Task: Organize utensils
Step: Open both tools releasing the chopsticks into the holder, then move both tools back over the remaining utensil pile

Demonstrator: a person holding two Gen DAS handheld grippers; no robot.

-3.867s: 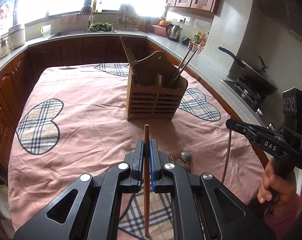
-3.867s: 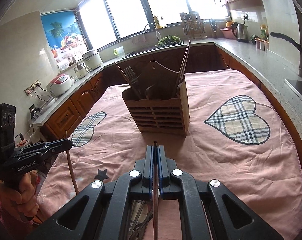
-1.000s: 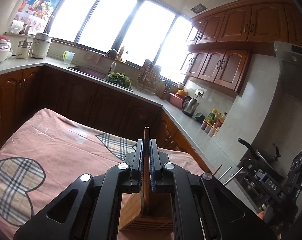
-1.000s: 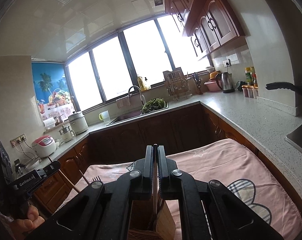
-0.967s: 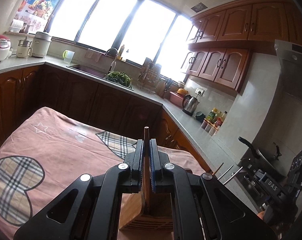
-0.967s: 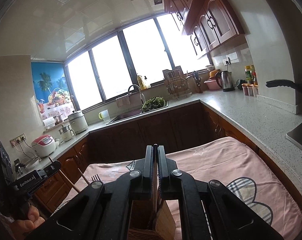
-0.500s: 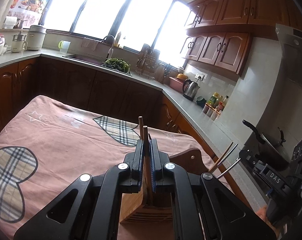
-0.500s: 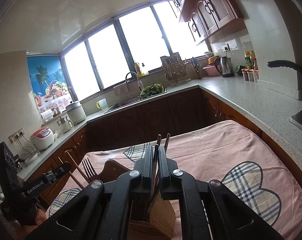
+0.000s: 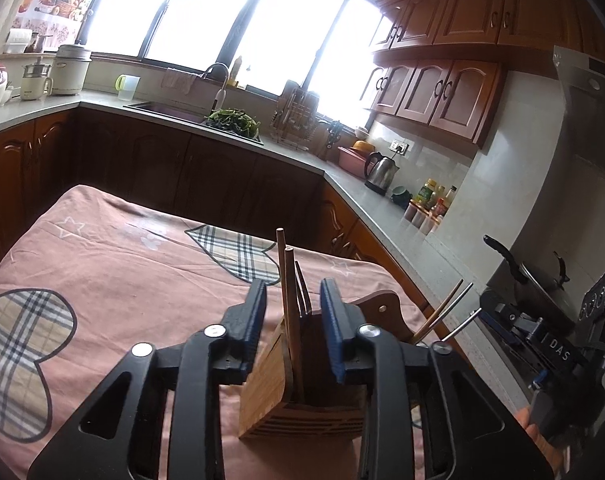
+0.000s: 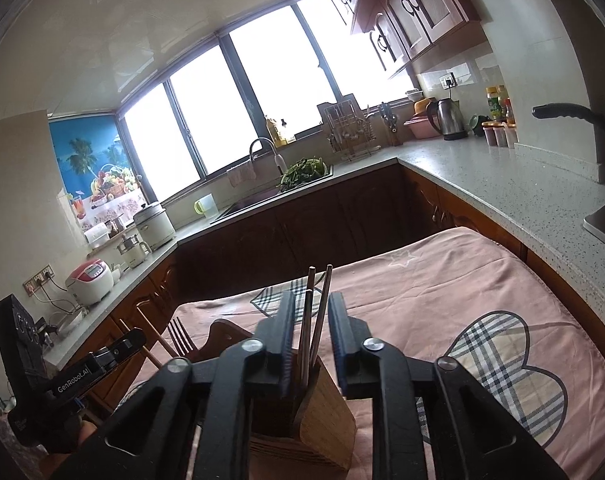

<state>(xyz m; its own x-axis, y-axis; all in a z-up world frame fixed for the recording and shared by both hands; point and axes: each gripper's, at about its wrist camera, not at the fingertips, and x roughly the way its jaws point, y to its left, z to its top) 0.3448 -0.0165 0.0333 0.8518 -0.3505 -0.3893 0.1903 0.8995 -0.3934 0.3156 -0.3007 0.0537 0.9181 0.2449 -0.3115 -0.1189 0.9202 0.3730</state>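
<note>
A wooden utensil holder [image 9: 270,400] stands on the pink tablecloth, right under both grippers; it also shows in the right wrist view [image 10: 326,420]. My left gripper [image 9: 293,300] is open above its left compartment, where two wooden chopsticks [image 9: 288,300] and a fork [image 9: 301,292] stand upright between the jaws. My right gripper [image 10: 311,308] is open above the right compartment, where metal chopsticks [image 10: 316,312] stand between the jaws. Neither gripper holds anything.
The pink cloth with plaid hearts [image 9: 102,280] covers the table. Counters run behind and to the right, with a sink [image 10: 270,196], a kettle [image 9: 378,172] and a wok on the stove [image 9: 542,284]. Each gripper shows in the other's view: the right [image 9: 542,340], the left [image 10: 82,368].
Both grippers carried chopsticks from low over the table up over the holder, lowered them in and opened. The chopsticks now stand free in the holder.
</note>
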